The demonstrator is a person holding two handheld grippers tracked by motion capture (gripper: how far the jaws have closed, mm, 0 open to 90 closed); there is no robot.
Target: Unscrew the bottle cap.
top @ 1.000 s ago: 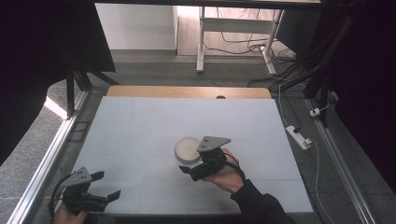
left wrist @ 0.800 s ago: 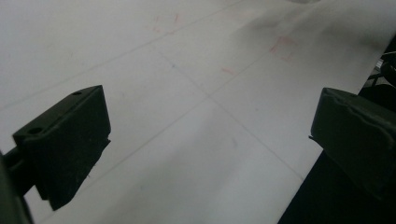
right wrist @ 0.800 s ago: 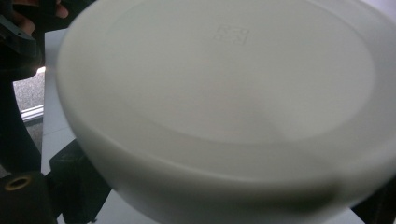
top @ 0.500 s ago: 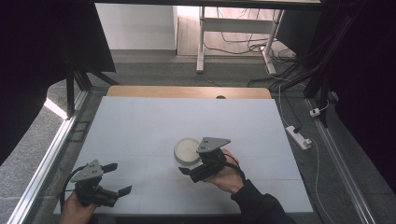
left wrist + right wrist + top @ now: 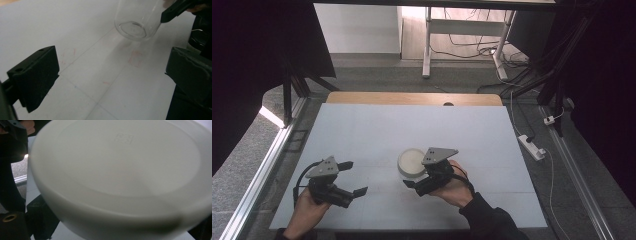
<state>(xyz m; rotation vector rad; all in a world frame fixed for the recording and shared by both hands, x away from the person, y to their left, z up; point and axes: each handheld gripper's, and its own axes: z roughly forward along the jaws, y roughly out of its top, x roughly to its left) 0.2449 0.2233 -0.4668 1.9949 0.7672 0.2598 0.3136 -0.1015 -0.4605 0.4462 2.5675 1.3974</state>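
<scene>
A clear jar (image 5: 136,17) with a white lid (image 5: 411,162) sits a little right of the table's middle, near the front. My right gripper (image 5: 417,175) is shut on the jar from the near right side; one of its fingers (image 5: 175,8) presses on the glass wall. The lid (image 5: 120,167) looms close up in the right gripper view. My left gripper (image 5: 353,177) is open with nothing between its fingers, on the left of the jar and apart from it. In its own view the left gripper (image 5: 112,72) looks at the jar's lower part.
The white table top (image 5: 377,130) carries faint red marks (image 5: 135,58) and thin lines. A wooden strip (image 5: 412,98) runs along the far edge. A power strip (image 5: 530,146) lies on the floor to the right. A metal rail (image 5: 267,170) borders the table's left side.
My left gripper has moved away from the front left corner, forward and to the right, toward the jar. The right gripper and the jar have stayed put.
</scene>
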